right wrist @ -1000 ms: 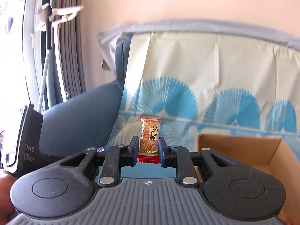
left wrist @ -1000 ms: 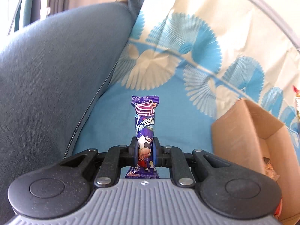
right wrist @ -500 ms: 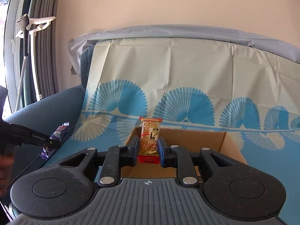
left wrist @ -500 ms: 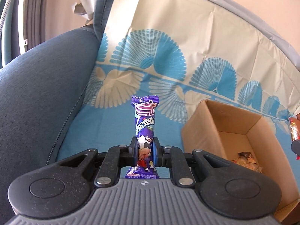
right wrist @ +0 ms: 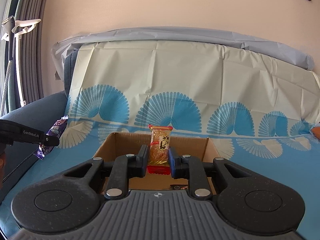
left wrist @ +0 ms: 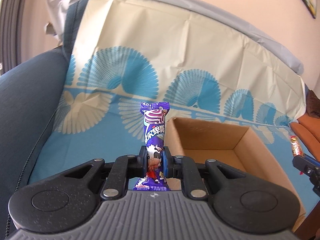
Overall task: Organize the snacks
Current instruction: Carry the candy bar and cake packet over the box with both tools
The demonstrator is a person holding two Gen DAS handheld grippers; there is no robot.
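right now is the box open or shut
Open: the box has no lid or flaps over it, and its bare inner walls show past the gold snack.

The box (right wrist: 208,146) stands open-topped before me; its near wall blocks my low path, the armrest (left wrist: 26,100) hems my left.

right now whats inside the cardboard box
The cardboard box shows mostly bare walls and floor. In the right wrist view a small dark wrapper peeks out near its front edge. The right gripper and its orange snack cover the rest.
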